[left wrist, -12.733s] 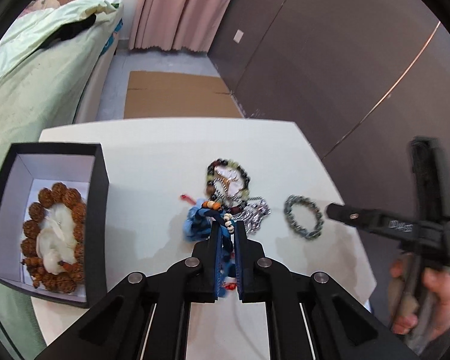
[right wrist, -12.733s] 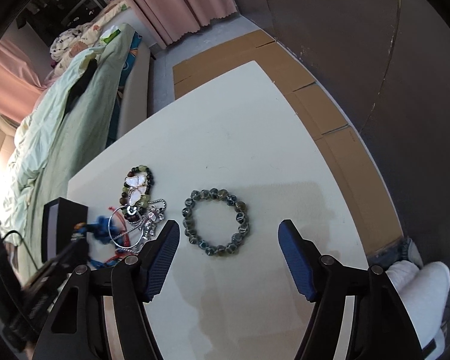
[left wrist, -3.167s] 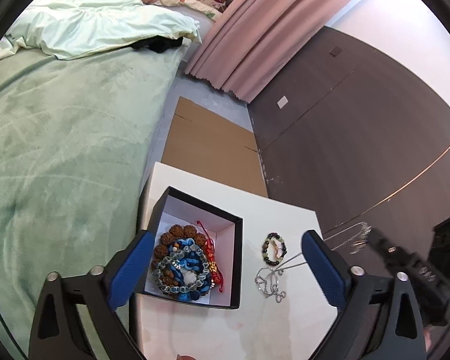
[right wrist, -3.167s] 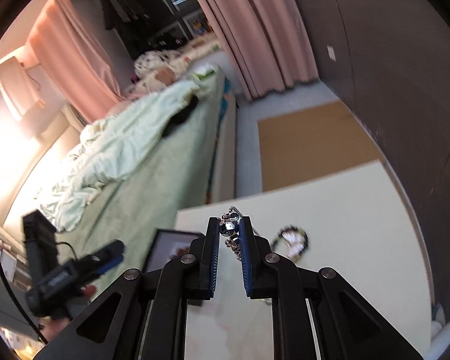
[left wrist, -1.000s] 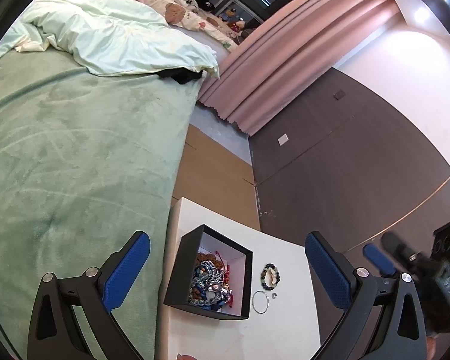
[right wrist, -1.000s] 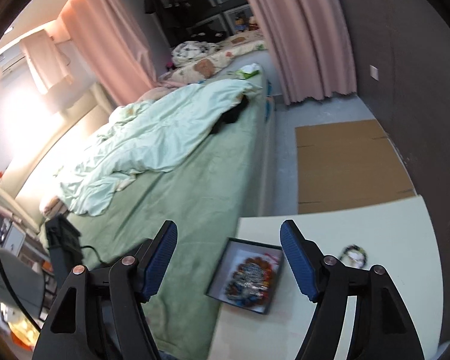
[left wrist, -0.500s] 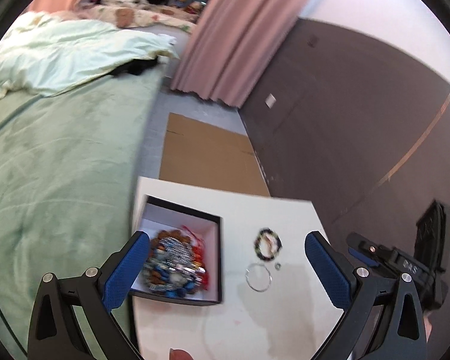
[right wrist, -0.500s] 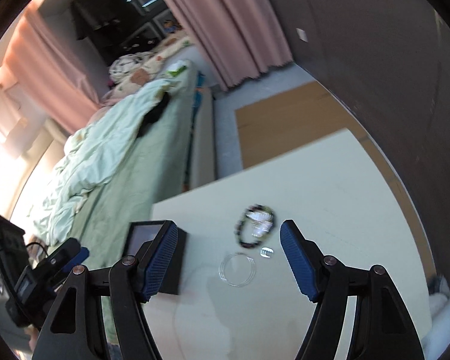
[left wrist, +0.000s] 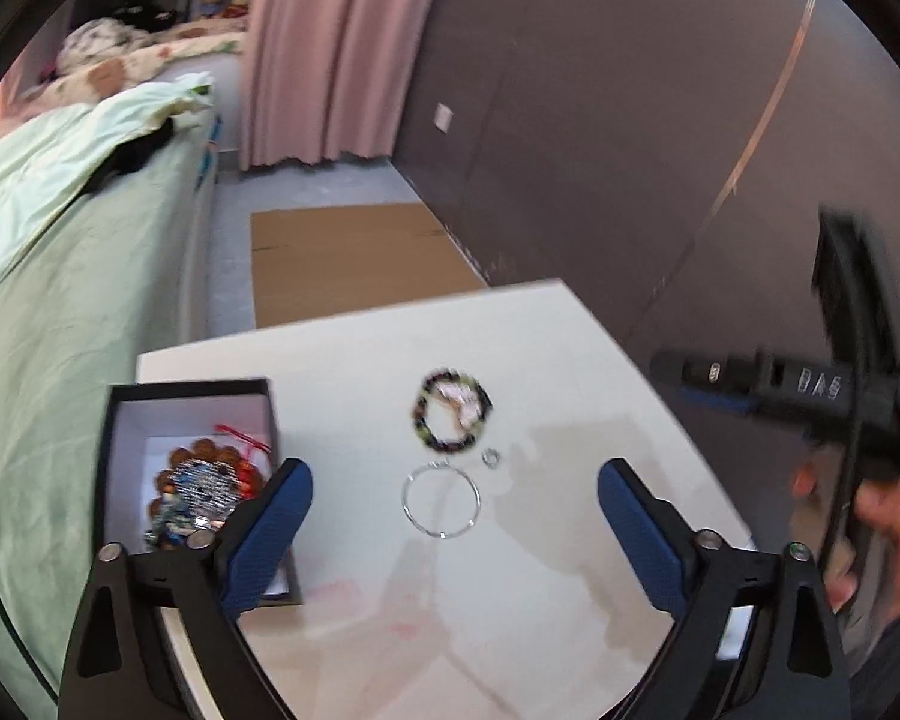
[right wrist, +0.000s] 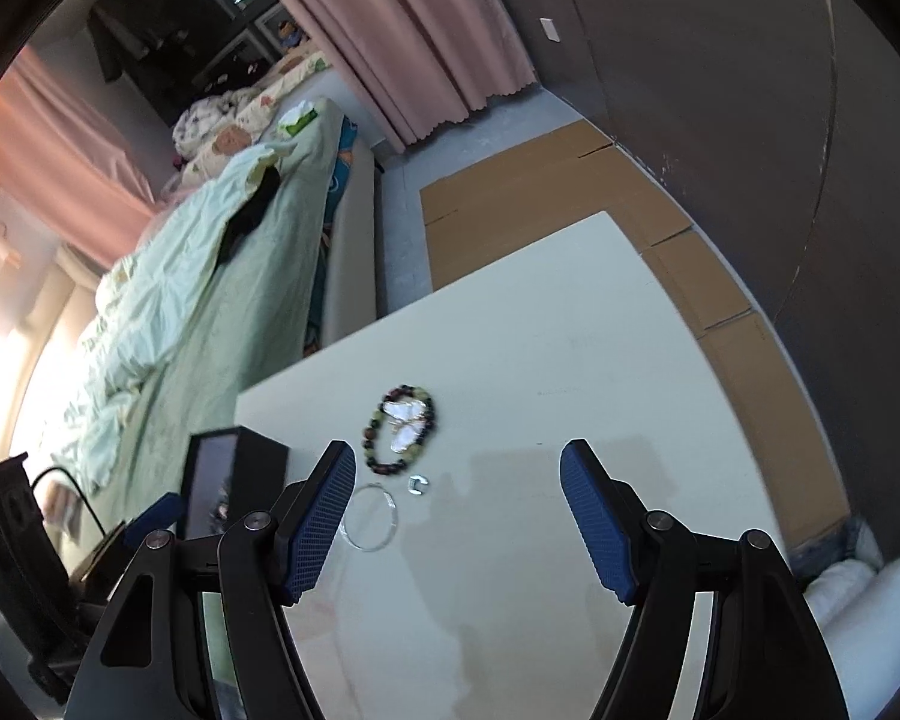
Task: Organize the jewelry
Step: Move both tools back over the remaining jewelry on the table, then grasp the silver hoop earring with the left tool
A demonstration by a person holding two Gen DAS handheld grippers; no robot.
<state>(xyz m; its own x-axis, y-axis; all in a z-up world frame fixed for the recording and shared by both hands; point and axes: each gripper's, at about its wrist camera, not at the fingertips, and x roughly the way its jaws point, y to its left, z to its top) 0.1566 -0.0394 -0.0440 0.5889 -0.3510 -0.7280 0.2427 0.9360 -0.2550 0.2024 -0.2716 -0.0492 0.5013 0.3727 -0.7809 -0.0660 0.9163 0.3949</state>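
a bedroom: green-covered bed (left wrist: pixel 60 312) on one side, pink curtain (left wrist: pixel 330 48) at the back, flattened cardboard (left wrist: pixel 354 258) on the floor, and a white table (left wrist: pixel 540 600) under both my tongs. my left gripper (left wrist: pixel 455 531) has its jaws wide but closing, nothing between them yet; my right gripper (right wrist: pixel 457 519) is spread and empty too.

the black box (left wrist: pixel 120 420) at the table's left edge already holds a heap of beads and chains. still loose on the table: the beaded bracelet (left wrist: pixel 453 415) with a pale pendant, the thin wire hoop (left wrist: pixel 441 501) just below it, and a small ring (left wrist: pixel 491 456) beside both, all close together.

my worries: the hoop lies flat and thin, so my pads may slide over it or flick it away. the ring is tiny and could skitter off the table if nudged. both tongs aim at the same cluster, so i may knock one with the other. the box sits at the edge; a bump could tip it.
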